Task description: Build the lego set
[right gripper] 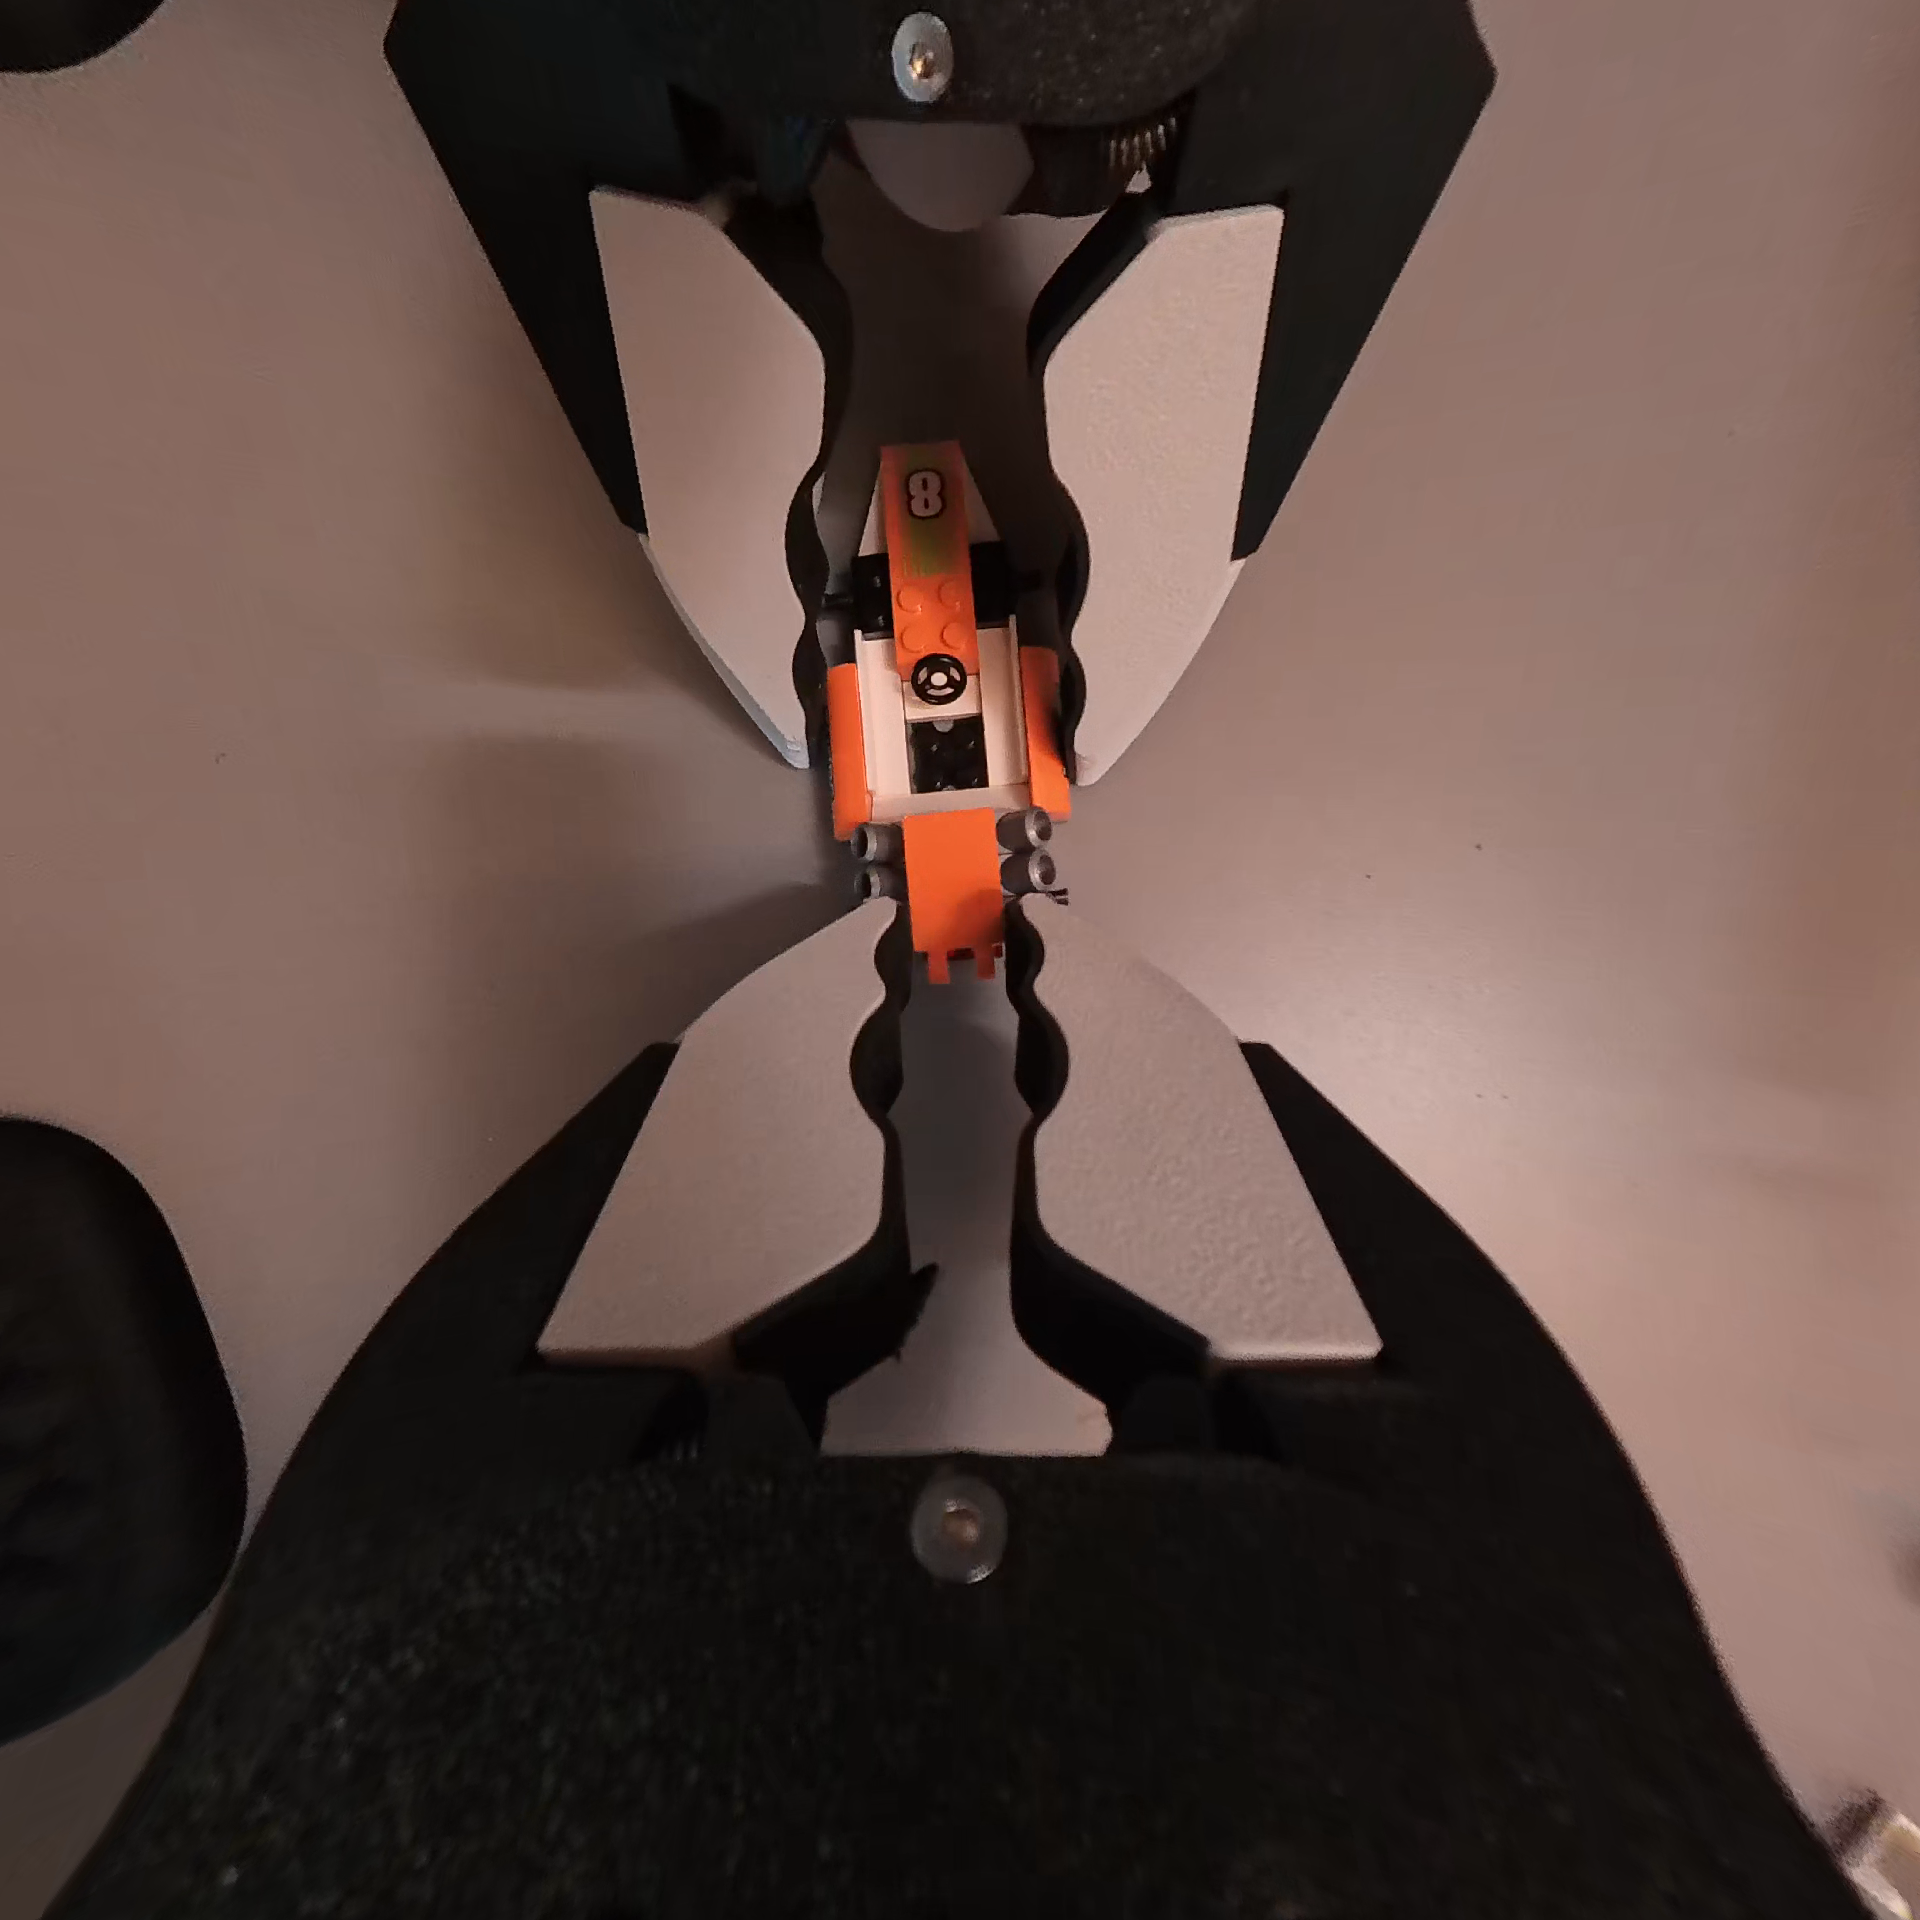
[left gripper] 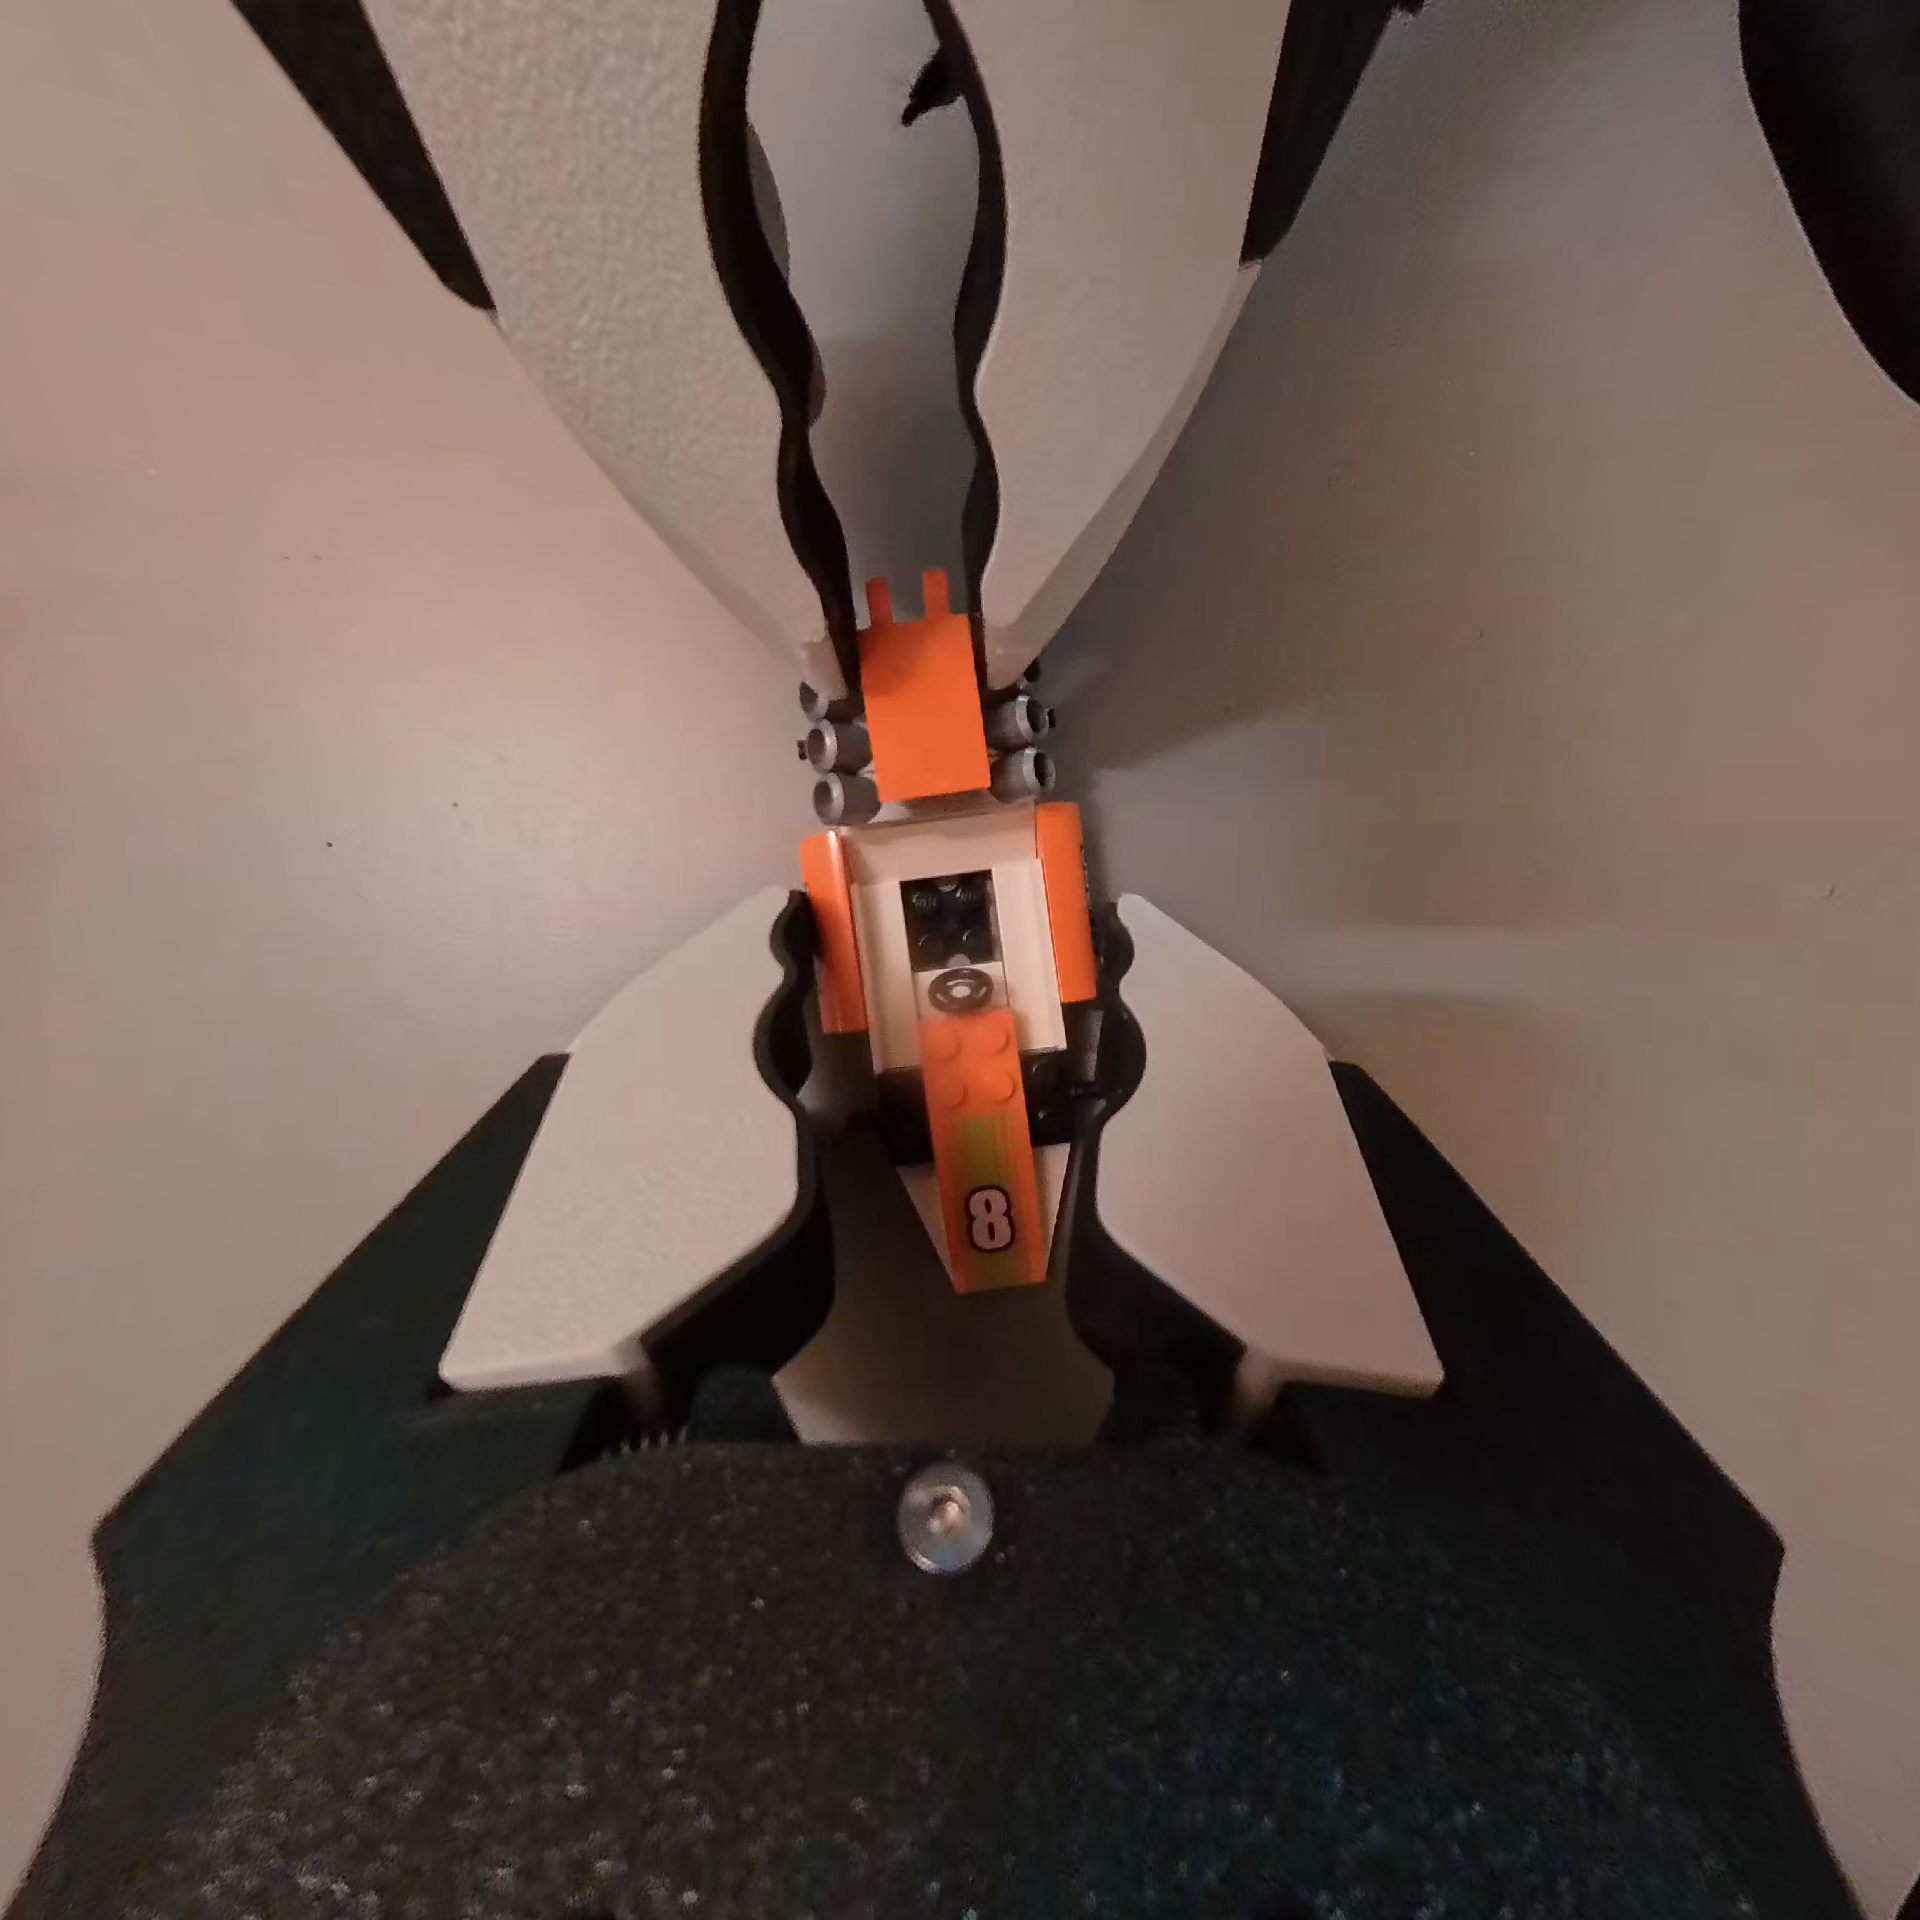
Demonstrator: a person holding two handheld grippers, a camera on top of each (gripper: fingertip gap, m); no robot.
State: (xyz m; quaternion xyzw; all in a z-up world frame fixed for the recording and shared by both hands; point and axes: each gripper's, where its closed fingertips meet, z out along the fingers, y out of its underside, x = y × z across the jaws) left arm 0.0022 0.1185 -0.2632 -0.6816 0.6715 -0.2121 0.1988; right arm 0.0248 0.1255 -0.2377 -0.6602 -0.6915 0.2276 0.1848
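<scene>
- Left gripper (left gripper: pixel 951 997): in the left wrist view it reaches up from the bottom of the frame, its jaws closed partway onto the sides of the car (left gripper: pixel 940 956) at the cockpit, gripping the orange flanks.
- Car: mid-frame in both views, held between the two grippers over a pale table (left gripper: pixel 312 727). Nose slope (left gripper: pixel 987 1174) with a sticker, steering wheel (left gripper: pixel 957 989), white cockpit and grey exhaust pipes (left gripper: pixel 831 743) are all fitted.
- Rear piece (right gripper: pixel 951 894): an orange slope with a two-pronged end, lying along the tail between the pipes; I judge it is being pressed home.
- Right gripper (right gripper: pixel 951 961): in its own view it comes from the bottom, jaws narrowed onto the rear piece's tip.
- Progress: body looks mostly built; no wheels or driver show, so those likely remain.
</scene>
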